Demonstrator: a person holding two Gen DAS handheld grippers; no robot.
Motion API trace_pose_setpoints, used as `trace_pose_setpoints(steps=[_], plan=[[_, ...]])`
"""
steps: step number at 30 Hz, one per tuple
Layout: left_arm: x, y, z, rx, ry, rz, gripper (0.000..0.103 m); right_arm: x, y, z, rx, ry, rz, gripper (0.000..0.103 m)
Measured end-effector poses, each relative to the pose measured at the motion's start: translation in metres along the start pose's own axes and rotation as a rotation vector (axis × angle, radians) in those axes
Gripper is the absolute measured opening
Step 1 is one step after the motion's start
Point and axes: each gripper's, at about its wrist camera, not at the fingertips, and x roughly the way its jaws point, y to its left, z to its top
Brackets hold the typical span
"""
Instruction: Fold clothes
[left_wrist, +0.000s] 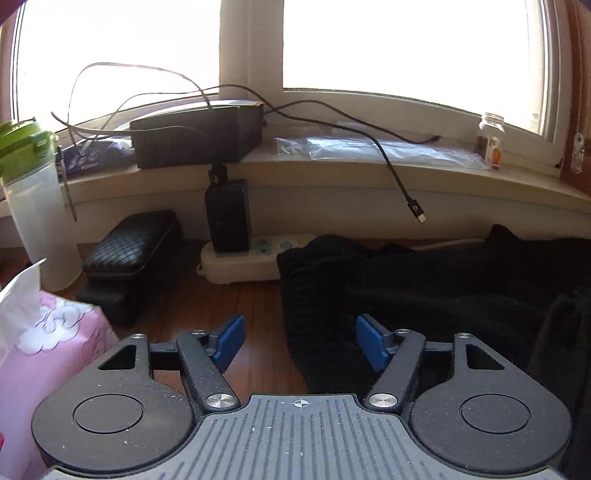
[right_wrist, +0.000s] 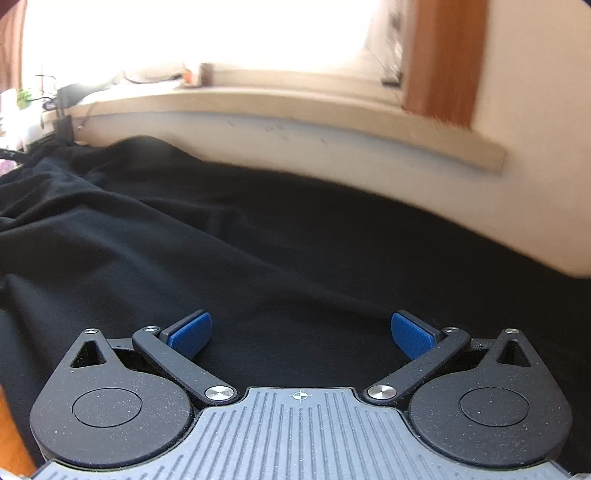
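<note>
Both grippers, left (left_wrist: 300, 341) and right (right_wrist: 301, 334), sit spread wide, gripping nothing, over a soft, rumpled black garment (right_wrist: 258, 240) with ribbed knit trim.

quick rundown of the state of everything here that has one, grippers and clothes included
left gripper: open, nothing between the pads, over the garment's edge
right gripper: open, empty, above the cloth
black garment: spread on the table, wrinkled, not folded yet
black cable: loose end dangling off the sill, unplugged
power strip: black adapter plugged in
shaker bottle: upright, green lid on
glass jar: upright on the sill
tissue pack: tissue sticking out
</note>
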Motion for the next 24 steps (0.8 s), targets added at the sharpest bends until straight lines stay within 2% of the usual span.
trace_pose_setpoints(steps=[3,6,10,15,18,20,22,24], plan=[[-0.031,0.002,-0.018,-0.04,-0.002,-0.066,0.075,-0.007,0.034,0.017,-0.057,-0.042,0.049,0.102],[-0.045,-0.001,-0.037,-0.068,0.024,-0.123,0.075,-0.008,0.075,0.035,-0.13,-0.07,0.126,0.095],[-0.044,-0.013,-0.045,-0.037,0.042,-0.132,0.075,0.016,0.129,0.064,-0.217,-0.056,0.258,0.074],[-0.042,-0.017,-0.045,-0.029,0.039,-0.133,0.075,0.063,0.19,0.11,-0.252,-0.047,0.417,0.066],[-0.047,-0.017,-0.047,-0.021,0.037,-0.122,0.075,0.097,0.216,0.124,-0.247,0.003,0.467,0.06],[-0.052,-0.016,-0.048,-0.017,0.033,-0.119,0.075,0.11,0.226,0.123,-0.252,0.062,0.48,0.048],[-0.056,-0.015,-0.049,-0.011,0.028,-0.117,0.075,0.108,0.23,0.118,-0.253,0.08,0.498,0.03],[-0.059,-0.013,-0.049,-0.007,0.021,-0.12,0.075,0.089,0.23,0.107,-0.276,0.072,0.521,0.022]])
